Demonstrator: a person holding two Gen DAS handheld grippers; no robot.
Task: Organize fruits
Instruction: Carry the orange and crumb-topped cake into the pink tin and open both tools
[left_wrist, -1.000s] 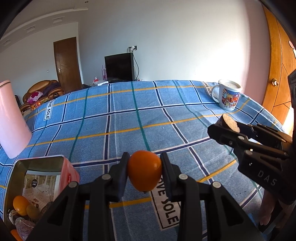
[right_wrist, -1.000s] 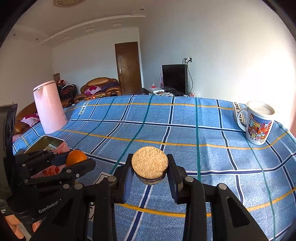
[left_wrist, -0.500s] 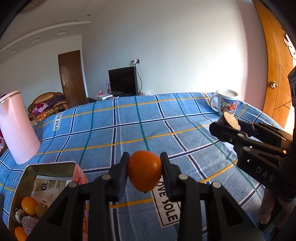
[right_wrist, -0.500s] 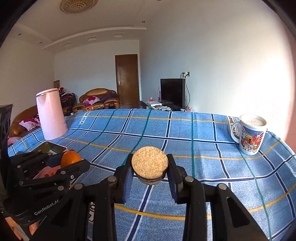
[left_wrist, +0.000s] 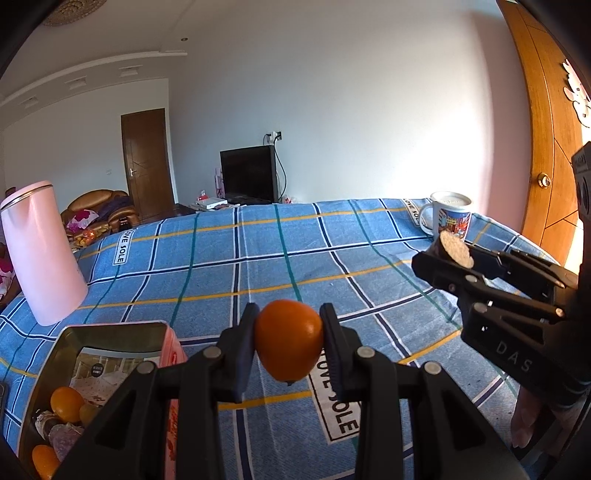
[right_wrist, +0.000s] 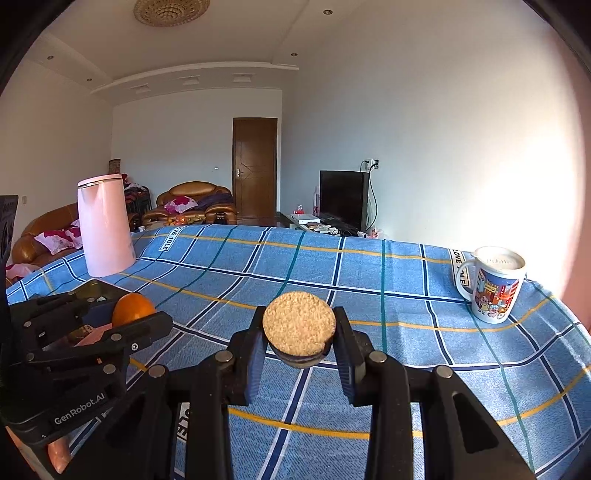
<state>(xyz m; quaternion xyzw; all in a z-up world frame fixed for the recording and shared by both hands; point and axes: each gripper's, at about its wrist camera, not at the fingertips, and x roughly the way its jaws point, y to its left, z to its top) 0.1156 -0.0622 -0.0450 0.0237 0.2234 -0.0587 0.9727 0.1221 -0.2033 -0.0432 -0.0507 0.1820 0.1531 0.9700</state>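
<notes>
My left gripper (left_wrist: 288, 341) is shut on an orange (left_wrist: 288, 339) and holds it above the blue checked tablecloth (left_wrist: 258, 258). It also shows in the right wrist view (right_wrist: 129, 317) with the orange (right_wrist: 131, 308). My right gripper (right_wrist: 299, 332) is shut on a round seed-topped biscuit (right_wrist: 298, 321), also above the cloth; it shows at the right of the left wrist view (left_wrist: 448, 254). An open pink tin (left_wrist: 110, 332) at lower left holds several small oranges (left_wrist: 66, 404) and wrapped items.
A tall pink jug (left_wrist: 40, 251) stands at the left behind the tin. A printed mug (right_wrist: 493, 282) stands at the far right of the table. A wooden door (left_wrist: 543, 147) is close on the right. A TV (left_wrist: 249, 173) and sofa lie beyond.
Both grippers have tilted up, so more of the walls and ceiling shows. Each keeps its hold: the orange in the left, the biscuit in the right.
</notes>
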